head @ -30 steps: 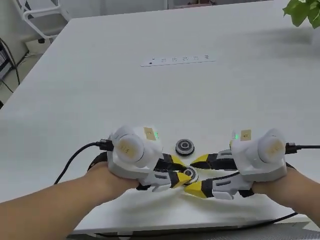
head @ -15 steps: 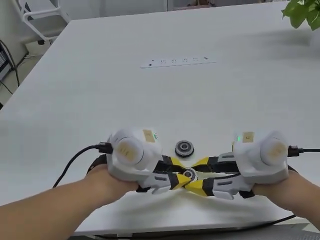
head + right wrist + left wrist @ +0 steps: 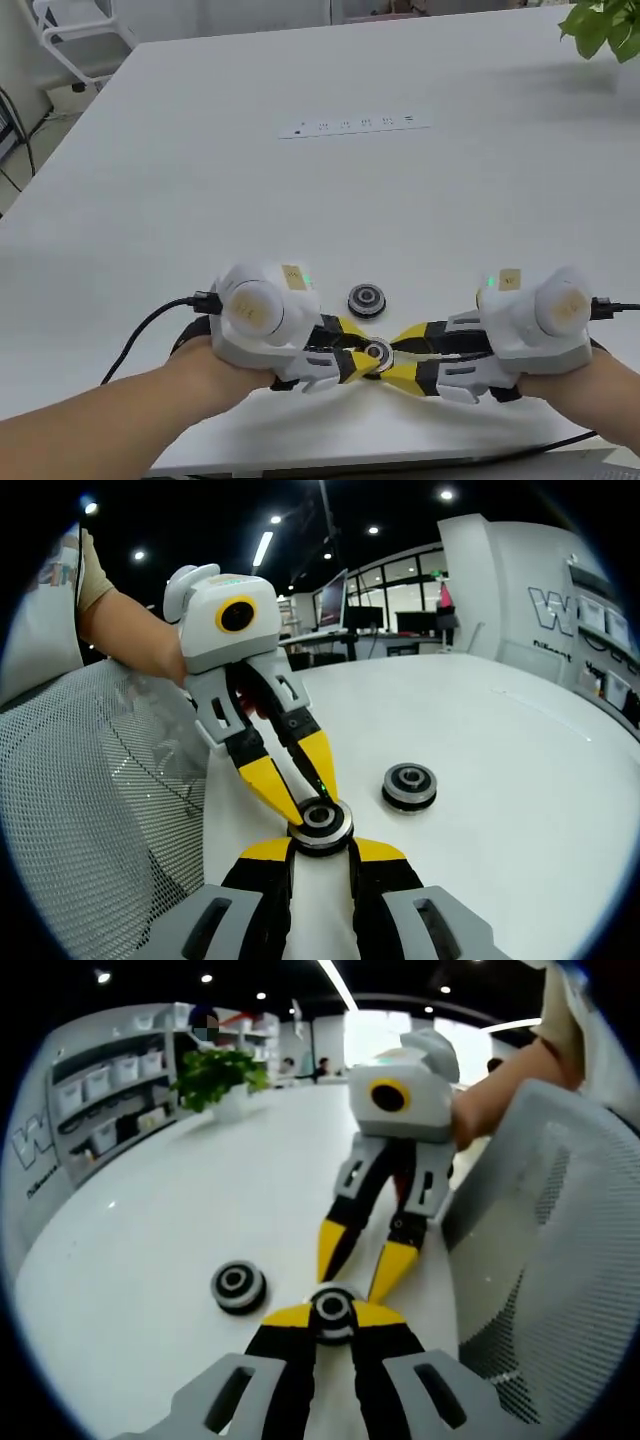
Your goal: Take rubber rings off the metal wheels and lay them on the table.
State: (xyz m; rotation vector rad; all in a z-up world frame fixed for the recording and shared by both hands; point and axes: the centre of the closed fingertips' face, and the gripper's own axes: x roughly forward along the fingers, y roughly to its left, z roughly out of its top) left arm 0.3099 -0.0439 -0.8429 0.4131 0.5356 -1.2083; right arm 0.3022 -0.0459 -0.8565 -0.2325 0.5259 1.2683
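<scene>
left gripper (image 3: 333,1318), right gripper (image 3: 321,846) clamp wheel (image 3: 377,351); jaws hide its rim

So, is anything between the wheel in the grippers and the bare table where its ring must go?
Nothing visible is. A second wheel lies just beyond the gripped wheel, but bare table lies all around it.

Head view above; close, opposed gripper views, same wheel (image 3: 333,1312).
</scene>
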